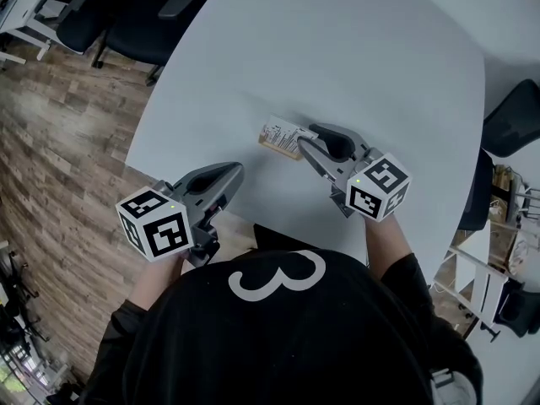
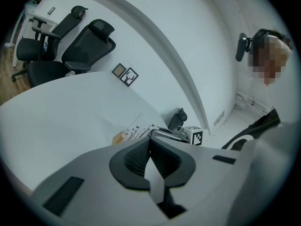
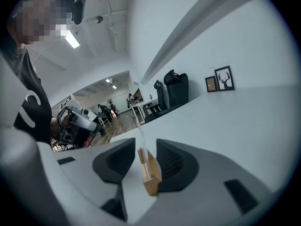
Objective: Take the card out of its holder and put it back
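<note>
Though white and curved, table (image 1: 337, 57) with card holder (image 1: 280, 147), wood-plank floor (image 1: 59, 167), black chairs (image 1: 110, 11).

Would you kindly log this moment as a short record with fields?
surface: white table
holder: wooden, on the table, between the right claw's jaws
card: standing in the holder
right claw: open, one jaw on each side of the holder
left claw: shut, empty, near the table's edge, apart from the holder
</note>
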The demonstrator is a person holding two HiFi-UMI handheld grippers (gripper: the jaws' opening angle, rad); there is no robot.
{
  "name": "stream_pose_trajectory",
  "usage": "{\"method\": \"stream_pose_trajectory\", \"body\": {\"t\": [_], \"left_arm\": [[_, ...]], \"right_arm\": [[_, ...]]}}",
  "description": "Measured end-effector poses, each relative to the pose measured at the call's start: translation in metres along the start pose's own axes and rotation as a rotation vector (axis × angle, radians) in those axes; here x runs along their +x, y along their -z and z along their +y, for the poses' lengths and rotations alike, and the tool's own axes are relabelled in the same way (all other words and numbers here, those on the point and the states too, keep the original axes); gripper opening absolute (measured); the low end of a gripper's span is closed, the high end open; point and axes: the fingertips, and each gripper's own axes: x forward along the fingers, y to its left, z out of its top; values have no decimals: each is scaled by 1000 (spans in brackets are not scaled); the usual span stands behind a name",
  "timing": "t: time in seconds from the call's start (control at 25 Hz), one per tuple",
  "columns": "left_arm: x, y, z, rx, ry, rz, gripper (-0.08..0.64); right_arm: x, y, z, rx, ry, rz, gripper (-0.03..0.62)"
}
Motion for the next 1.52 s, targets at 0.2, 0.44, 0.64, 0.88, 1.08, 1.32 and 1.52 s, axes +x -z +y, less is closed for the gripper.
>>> {"method": "stream_pose_trajectory", "body": {"t": [0.2, 0.44, 0.64, 0.88, 1.08, 1.32, 1.52], "left_arm": [[1, -2, 1, -6, -2, -7, 11], [-7, 3, 0, -2, -15, -10, 11], [-11, 3, 3, -2, -20, -12, 11], [-22, 8, 3, -13, -27, -16, 11], [-30, 12, 4, -17, -38, -21, 11], [-40, 17, 3, -16, -50, -21, 11], [-47, 17, 2, -13, -59, -26, 11]], "right_arm": [[8, 6, 2, -5, -25, 7, 115], [7, 11, 7, -6, -32, 1, 60], [12, 11, 8, -36, -40, 4, 35], [13, 10, 13, -62, -21, 2, 23], [13, 11, 14, -69, -9, -1, 21], [12, 10, 15, -74, 8, -18, 21], [10, 4, 17, -89, 27, -34, 21]]}}
